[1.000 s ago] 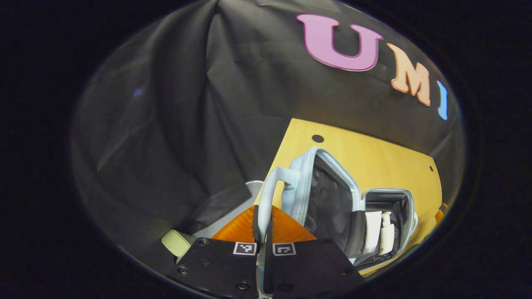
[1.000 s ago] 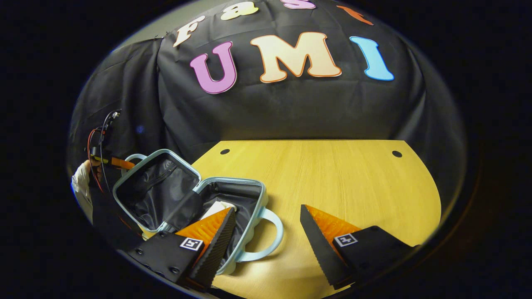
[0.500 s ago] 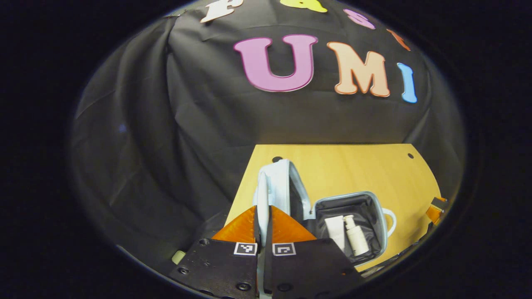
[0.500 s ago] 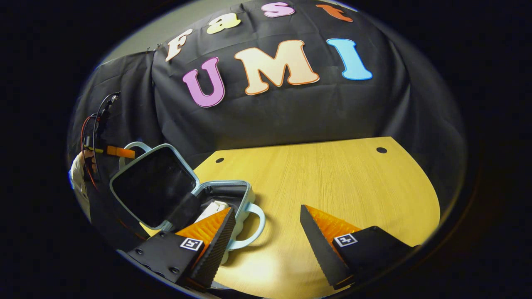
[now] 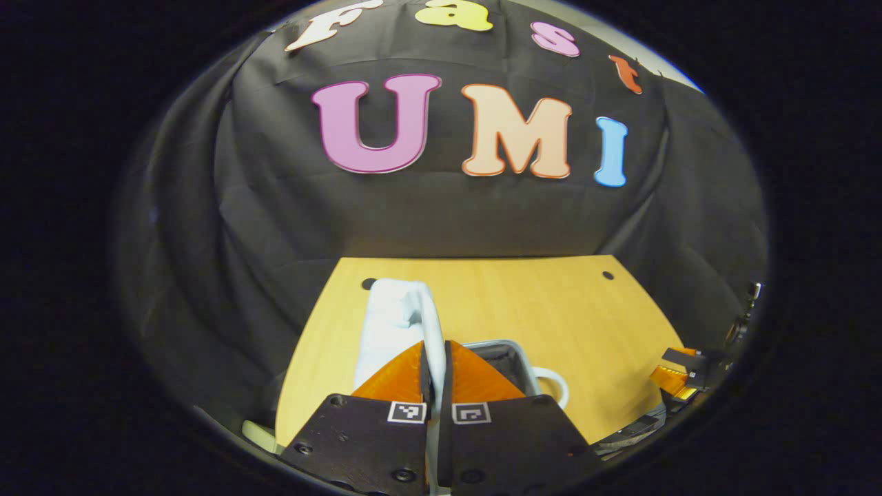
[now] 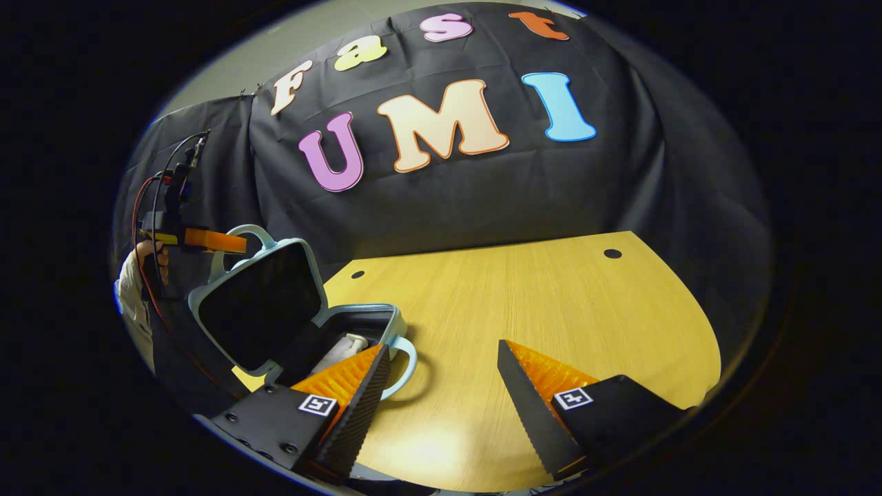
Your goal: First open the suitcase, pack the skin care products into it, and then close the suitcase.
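Fingers [image 5: 413,375] of my left gripper [image 5: 437,368] pinch the lid handle [image 5: 433,331] at lower centre, lid half lowered. Suitcase [image 6: 358,324] sits lower left on the counter [image 6: 524,303]; my right gripper [image 6: 441,379] is spread, idle. Next I judge: lower, release.

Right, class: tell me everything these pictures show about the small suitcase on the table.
The suitcase is a small, pale blue, hard-looking case with dark fabric lining. It lies open on the wooden table, base flat, its lid raised steeply over it. Each half carries a looped pale handle. The left gripper is shut on the lid's handle, holding the lid up. A pale bottle lies inside the base. The right gripper hangs open beside it, not touching.
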### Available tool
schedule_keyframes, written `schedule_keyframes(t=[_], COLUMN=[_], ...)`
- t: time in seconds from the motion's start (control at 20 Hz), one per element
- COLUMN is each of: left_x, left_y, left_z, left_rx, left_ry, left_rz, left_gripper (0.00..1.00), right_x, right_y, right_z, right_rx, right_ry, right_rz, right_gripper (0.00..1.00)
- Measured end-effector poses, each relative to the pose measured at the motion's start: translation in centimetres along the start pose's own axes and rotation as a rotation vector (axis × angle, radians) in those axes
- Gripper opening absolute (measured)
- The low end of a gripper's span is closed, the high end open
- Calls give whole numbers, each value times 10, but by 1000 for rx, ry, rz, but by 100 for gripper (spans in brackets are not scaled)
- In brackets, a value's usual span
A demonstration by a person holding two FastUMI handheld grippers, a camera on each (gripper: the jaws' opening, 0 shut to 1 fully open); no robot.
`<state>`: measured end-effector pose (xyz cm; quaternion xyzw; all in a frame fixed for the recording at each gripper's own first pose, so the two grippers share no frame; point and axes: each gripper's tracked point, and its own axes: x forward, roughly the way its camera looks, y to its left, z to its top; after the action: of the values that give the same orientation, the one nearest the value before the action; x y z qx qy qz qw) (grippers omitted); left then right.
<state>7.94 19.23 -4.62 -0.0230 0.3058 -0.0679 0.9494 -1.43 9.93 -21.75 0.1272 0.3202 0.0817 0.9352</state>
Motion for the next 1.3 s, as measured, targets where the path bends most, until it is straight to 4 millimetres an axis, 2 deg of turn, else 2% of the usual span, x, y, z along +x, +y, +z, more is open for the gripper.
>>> schedule_keyframes(t=[0.15, 0.2, 0.3, 0.55, 0.75, 0.95, 1.3], left_x=[13, 2, 19, 43, 63, 82, 111], left_y=[-36, -47, -67, -114, -147, -170, -190], left_z=[-5, -24, -36, -60, -96, -130, -187], left_rx=[-22, -31, -40, -60, -39, -35, 27], left_ry=[11, 20, 35, 82, 146, 215, 306], left_rz=[-75, -104, -130, -211, -255, -277, -253], left_gripper=[0, 0, 0, 0, 0, 0, 0], right_x=[-11, -14, -21, -38, -49, -59, -71], right_y=[-14, -20, -31, -61, -80, -97, -126], right_z=[1, 1, 2, -1, -6, -9, -17], right_rx=[5, 6, 3, 10, 16, 21, 16], right_ry=[-8, -9, -12, -12, -5, 1, 23], right_rz=[-20, -27, -45, -94, -127, -153, -194], right_gripper=[98, 98, 98, 98, 98, 98, 98])
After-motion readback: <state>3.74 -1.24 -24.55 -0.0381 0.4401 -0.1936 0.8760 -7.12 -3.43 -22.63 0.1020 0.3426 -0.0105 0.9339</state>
